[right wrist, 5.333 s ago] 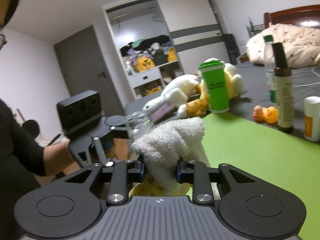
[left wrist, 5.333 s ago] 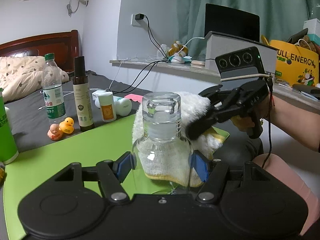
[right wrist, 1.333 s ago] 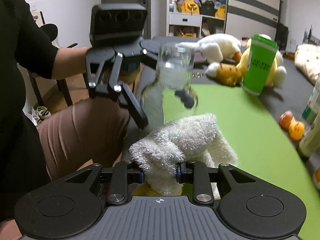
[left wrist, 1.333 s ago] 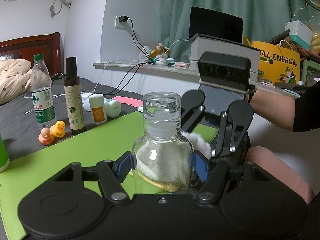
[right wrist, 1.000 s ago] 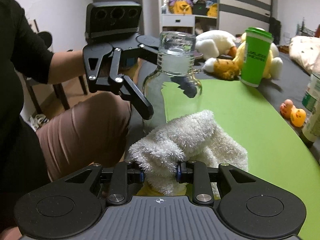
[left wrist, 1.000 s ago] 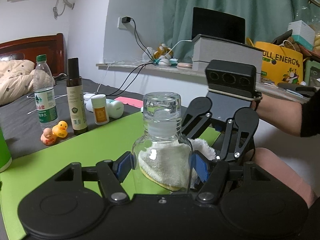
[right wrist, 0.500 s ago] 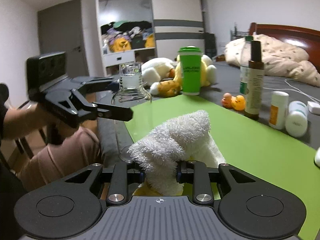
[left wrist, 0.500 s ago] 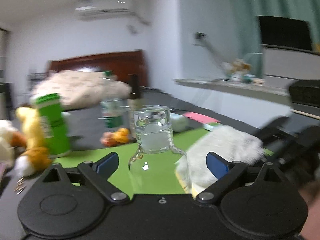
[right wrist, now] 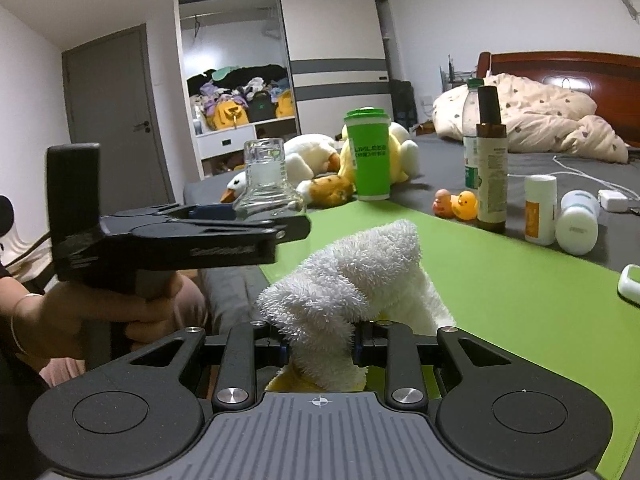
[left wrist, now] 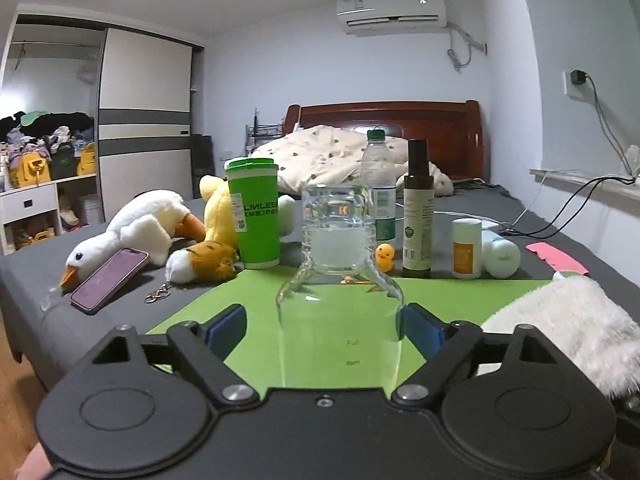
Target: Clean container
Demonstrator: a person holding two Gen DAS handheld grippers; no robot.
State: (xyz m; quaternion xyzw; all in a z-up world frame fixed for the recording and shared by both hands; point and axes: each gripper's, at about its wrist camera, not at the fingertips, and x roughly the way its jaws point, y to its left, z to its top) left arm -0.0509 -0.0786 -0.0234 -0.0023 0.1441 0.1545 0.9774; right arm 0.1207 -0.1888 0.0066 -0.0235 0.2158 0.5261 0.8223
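Note:
A clear glass bottle (left wrist: pixel 340 300) stands upright between the blue pads of my left gripper (left wrist: pixel 323 324). The jaws are closing; the right pad is at the glass, the left pad is a gap away. Its base is hidden behind the gripper body. From the right wrist the bottle (right wrist: pixel 266 184) rises above the left gripper (right wrist: pixel 296 224) at the near edge of the green mat (right wrist: pixel 500 280). My right gripper (right wrist: pixel 318 346) is shut on a fluffy white cloth (right wrist: pixel 352 272) with a yellow underside, held to the right of the bottle and apart from it. The cloth (left wrist: pixel 568 320) shows at the left wrist view's right edge.
Behind the mat stand a green cup (left wrist: pixel 254 216), a water bottle (left wrist: pixel 378 184), a brown bottle (left wrist: pixel 418 216), a small white tube (left wrist: pixel 466 246) and a rubber duck (left wrist: pixel 385 257). A plush goose (left wrist: pixel 136 228) and a phone (left wrist: pixel 110 280) lie at the left.
The left gripper swung round from facing the window to facing the bed. Its jaws came off the bottle, spread wide, then narrowed again. The cloth now sits right of the bottle.

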